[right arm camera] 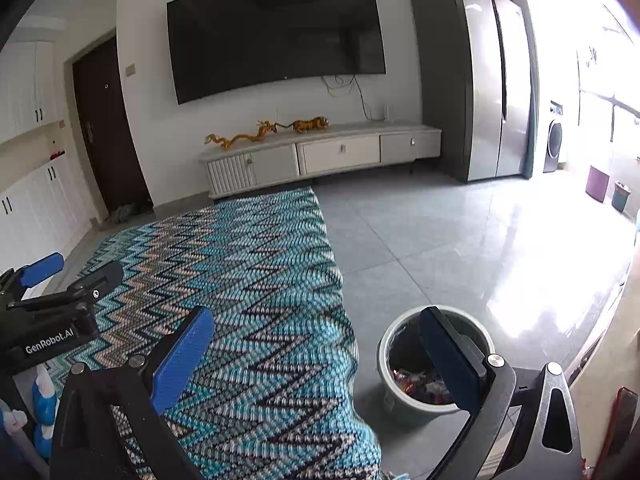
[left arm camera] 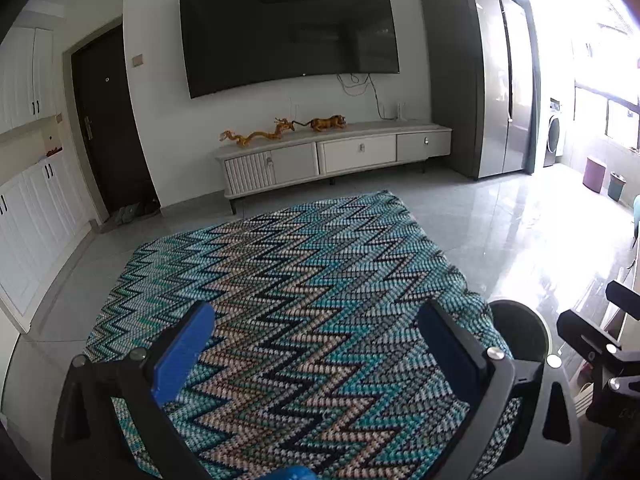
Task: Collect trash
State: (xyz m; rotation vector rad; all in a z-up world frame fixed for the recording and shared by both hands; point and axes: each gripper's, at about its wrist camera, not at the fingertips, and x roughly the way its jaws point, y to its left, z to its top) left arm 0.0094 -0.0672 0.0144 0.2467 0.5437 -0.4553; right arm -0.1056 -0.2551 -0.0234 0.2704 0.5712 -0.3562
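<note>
Living-room floor of pale glossy tiles (right arm camera: 420,240) fills the far half of both views, with a dark television (right arm camera: 276,36) on the wall above a low white cabinet (right arm camera: 320,152). Nearer, a zigzag blue-and-beige cloth (right arm camera: 248,280) covers a raised surface whose right edge drops toward the tiles; whether a bench or a bed lies under it cannot be told.

Just beside that right edge, on the floor, stands a small round trash bin (right arm camera: 400,396) lined with a thin bag, with crumpled colourful wrappers (right arm camera: 416,384) lying at its bottom. No loose trash shows on the cloth or on the tiles around it.

The wrappers look light, soft and crinkly, likely to slip from a shallow pinch, so a bunched fold is the better hold. The bin itself seems a light, stiff plastic pail; its rim is the obvious place to grip, and the liner's loose edge would probably tear if pulled alone.

The right tool (right arm camera: 316,356) hangs with its jaws spread wide and empty, one finger over the bin's mouth. The left tool (left arm camera: 316,348) is likewise spread, nothing between its blue pads (left arm camera: 184,354), above the cloth.
</note>
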